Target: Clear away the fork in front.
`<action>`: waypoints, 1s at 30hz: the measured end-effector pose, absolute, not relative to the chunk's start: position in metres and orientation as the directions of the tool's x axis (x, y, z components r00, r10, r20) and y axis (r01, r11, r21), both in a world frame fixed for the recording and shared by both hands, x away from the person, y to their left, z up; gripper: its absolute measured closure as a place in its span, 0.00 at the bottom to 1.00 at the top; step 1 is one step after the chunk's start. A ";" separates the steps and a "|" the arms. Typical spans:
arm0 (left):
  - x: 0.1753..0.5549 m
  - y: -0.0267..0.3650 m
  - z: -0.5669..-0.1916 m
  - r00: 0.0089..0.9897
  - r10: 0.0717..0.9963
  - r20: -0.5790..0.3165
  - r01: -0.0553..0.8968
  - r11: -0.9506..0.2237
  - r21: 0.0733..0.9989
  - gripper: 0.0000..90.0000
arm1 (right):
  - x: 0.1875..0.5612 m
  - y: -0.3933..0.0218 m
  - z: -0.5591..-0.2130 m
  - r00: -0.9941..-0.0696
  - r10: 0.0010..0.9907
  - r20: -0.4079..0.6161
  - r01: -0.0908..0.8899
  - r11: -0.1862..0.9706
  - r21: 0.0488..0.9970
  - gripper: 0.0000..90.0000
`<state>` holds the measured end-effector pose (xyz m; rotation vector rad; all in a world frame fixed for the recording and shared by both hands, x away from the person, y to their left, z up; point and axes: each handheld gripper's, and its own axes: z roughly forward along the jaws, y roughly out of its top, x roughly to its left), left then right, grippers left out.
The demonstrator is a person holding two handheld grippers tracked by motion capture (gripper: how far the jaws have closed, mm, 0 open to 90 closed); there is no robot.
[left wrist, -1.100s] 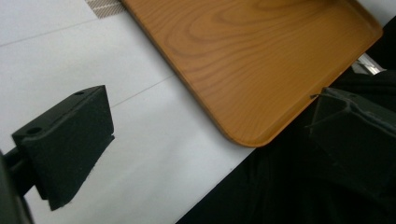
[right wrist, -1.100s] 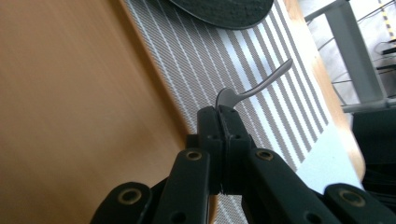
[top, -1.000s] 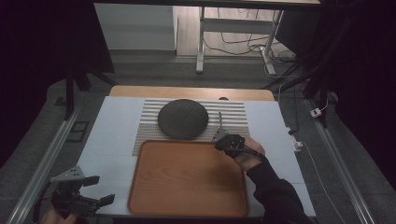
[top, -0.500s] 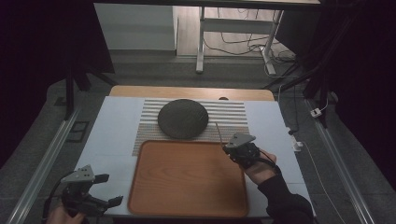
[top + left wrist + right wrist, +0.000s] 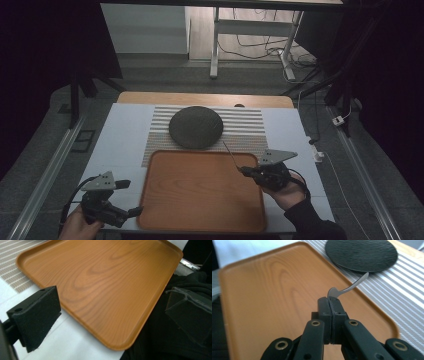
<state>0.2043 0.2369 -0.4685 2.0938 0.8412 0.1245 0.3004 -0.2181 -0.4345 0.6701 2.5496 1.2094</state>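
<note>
- Landmark: wooden tray (image 5: 200, 192), lying at the near edge of the surface (image 5: 122, 132).
- Right tongs (image 5: 329, 300) are clamped together on a thin metal utensil (image 5: 350, 285), probably a spoon or fork; only the handle shows, the head hidden between the pads.
- The utensil hangs over the tray's far right corner, its free end pointing toward the dark round plate (image 5: 195, 126) just beyond the tray's far rim, on the striped mat (image 5: 250, 125).
- Left tongs (image 5: 120, 197) stand apart and empty, just off the tray's near left corner.
- Risk: the grip is small and at one end, so the utensil could pivot or slip out with a quick swing.
- Risk: the long free end may knock the plate or catch the tray rim if lowered carelessly.
- Risk: a release from height would make it bounce off the tray.
</note>
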 end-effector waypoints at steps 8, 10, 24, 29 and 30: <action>0.219 0.217 -0.465 0.811 0.555 -0.186 0.481 -0.450 0.752 0.00 | 0.283 -0.220 -0.432 -0.898 0.434 0.067 0.303 0.502 0.810 0.99; 0.224 0.213 -0.464 0.816 0.550 -0.178 0.474 -0.461 0.750 0.00 | 0.279 -0.220 -0.432 -0.904 0.419 0.080 0.302 0.495 0.814 0.99; 0.250 0.184 -0.464 0.835 0.519 -0.183 0.479 -0.520 0.707 0.00 | 0.256 -0.213 -0.434 -0.933 0.329 0.147 0.301 0.484 0.822 0.99; 0.259 0.173 -0.462 0.848 0.495 -0.187 0.466 -0.532 0.707 0.00 | 0.249 -0.207 -0.435 -0.943 0.288 0.169 0.295 0.485 0.823 0.99; 0.261 0.170 -0.461 0.852 0.489 -0.186 0.461 -0.535 0.708 0.00 | 0.248 -0.205 -0.435 -0.945 0.280 0.172 0.294 0.486 0.823 0.99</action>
